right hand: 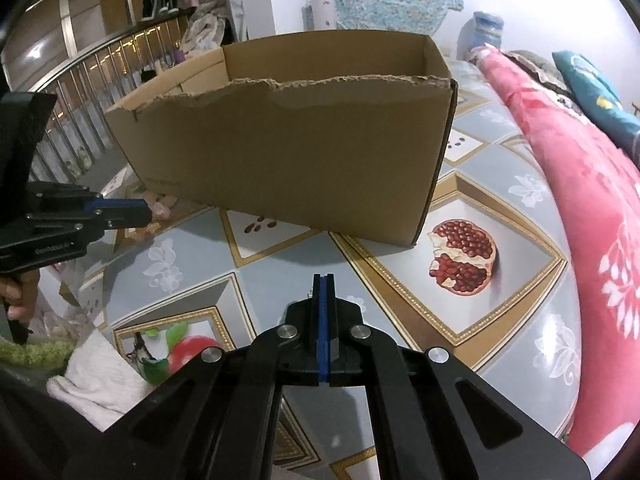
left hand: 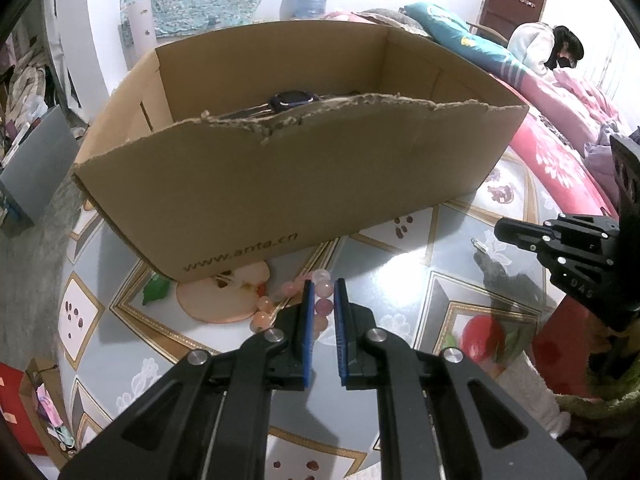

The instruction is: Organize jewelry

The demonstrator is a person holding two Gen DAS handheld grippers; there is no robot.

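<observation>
- The left gripper (left hand: 324,286) has its blue pads pinched on a bracelet of pink beads (left hand: 320,304); beads sit in the narrow gap between the pads, and the rest of the strand curls off toward 9 o'clock of the tips
- The bracelet lies near the front wall of the cardboard box (left hand: 280,184), at about 6 o'clock of it in the left wrist view, partly over an apple slice printed on the tablecloth (left hand: 400,264)
- The right gripper (right hand: 324,278) has its blue pads pressed flat together; a sliver of something pale and metallic shows at the left edge of its tip, too small to tell whether it is caught between them
- In the left wrist view a small silvery piece of jewelry (left hand: 479,245) lies on the cloth just off the tip of the right gripper (left hand: 500,230), at 3 o'clock of the bracelet and well apart from it
- The box stands open at 12 o'clock of both grippers, its near rim torn and ragged, with "www.anta.cn" printed low on the front
- Inside the box a dark watch (left hand: 291,100) shows over the torn rim
- A pomegranate print on the cloth lies at 5 o'clock of the box's right corner in the right wrist view
- A red flowered blanket (right hand: 580,200) runs along the table's edge at 3 o'clock
- A hand (right hand: 18,292) grips the left gripper's handle at 9 o'clock in the right wrist view
</observation>
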